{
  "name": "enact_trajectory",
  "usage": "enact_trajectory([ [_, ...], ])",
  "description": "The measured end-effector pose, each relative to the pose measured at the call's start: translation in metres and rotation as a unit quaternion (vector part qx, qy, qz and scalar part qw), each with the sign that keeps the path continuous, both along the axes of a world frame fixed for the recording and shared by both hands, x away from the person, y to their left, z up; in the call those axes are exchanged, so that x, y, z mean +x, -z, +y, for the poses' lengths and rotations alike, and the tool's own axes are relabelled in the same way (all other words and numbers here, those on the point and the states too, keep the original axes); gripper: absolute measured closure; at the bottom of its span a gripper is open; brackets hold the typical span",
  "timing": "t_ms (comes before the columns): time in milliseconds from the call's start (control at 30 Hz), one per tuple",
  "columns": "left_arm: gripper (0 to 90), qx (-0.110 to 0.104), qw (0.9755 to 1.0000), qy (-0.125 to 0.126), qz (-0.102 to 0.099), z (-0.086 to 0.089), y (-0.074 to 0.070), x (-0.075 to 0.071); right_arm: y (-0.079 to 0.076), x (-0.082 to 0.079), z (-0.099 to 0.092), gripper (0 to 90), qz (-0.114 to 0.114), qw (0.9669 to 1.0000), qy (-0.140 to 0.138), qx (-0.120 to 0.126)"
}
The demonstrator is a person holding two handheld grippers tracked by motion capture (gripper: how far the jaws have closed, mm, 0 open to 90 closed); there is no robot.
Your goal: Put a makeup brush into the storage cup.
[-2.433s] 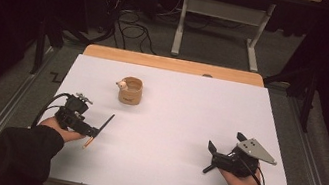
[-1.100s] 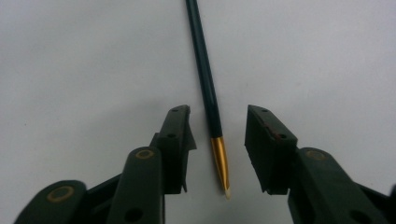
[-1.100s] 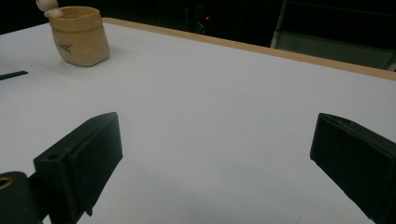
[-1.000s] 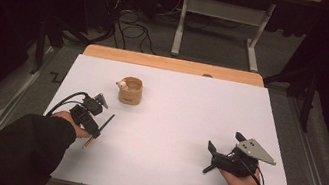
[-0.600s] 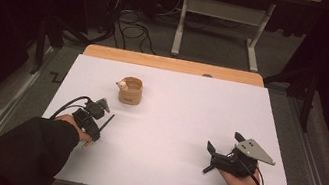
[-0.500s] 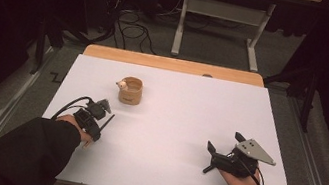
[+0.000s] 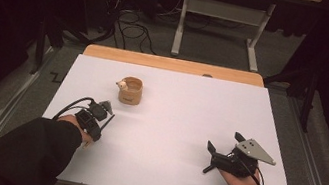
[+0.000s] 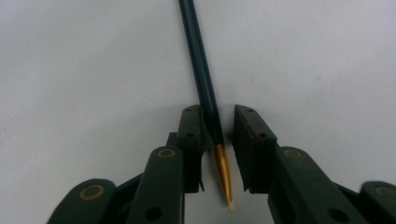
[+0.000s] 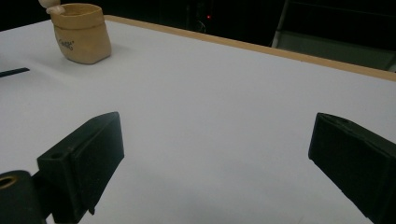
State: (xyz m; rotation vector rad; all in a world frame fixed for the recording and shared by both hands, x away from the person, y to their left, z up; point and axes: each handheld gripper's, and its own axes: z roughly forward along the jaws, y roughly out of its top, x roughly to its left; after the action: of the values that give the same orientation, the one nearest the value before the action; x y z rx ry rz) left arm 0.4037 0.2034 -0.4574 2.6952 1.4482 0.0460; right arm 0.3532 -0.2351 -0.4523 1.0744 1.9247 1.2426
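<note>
The white desk (image 7: 173, 119) carries everything, with a wooden strip along its far edge.

The right hand-held gripper (image 7: 215, 157) rests on the desk near the person's edge, well apart from the left one. Its jaws stand wide apart with nothing but bare desk between them. The grey three-cornered plate sits on top of it.

The left hand-held gripper (image 8: 218, 140) is low over the desk surface, pointing down at it. Its jaws have just been closing, and the paintbrush lies between them. One pad touches the dark handle; a narrow gap remains between the handle and the other pad, so the grip is not yet clenched.

A small tan pot (image 7: 130, 91) stands upright beyond the left hand-held gripper, a little to its right and apart from it. In the right gripper view it sits far off at the upper left.

The paintbrush (image 8: 201, 70) lies flat on the desk. Its dark handle runs away from the left hand-held gripper's jaws, while the gold ferrule and pale tip lie back between them, toward the hand.
</note>
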Motion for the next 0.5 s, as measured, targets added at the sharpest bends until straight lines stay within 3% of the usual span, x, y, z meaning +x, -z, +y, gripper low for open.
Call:
enact_trajectory([
  [200, 82.6, -0.004, 1.0000, 0.005, -0.002, -0.0006, 0.0002, -0.0001, -0.0001, -0.0001, -0.0004, 4.3, 0.001, 1.0000, 0.000, 0.002],
  [500, 83.4, -0.006, 0.9998, 0.017, -0.004, 0.0004, -0.0002, -0.0004, 0.0003, 0.0002, 0.0000, 4.7, 0.002, 1.0000, -0.001, 0.002],
])
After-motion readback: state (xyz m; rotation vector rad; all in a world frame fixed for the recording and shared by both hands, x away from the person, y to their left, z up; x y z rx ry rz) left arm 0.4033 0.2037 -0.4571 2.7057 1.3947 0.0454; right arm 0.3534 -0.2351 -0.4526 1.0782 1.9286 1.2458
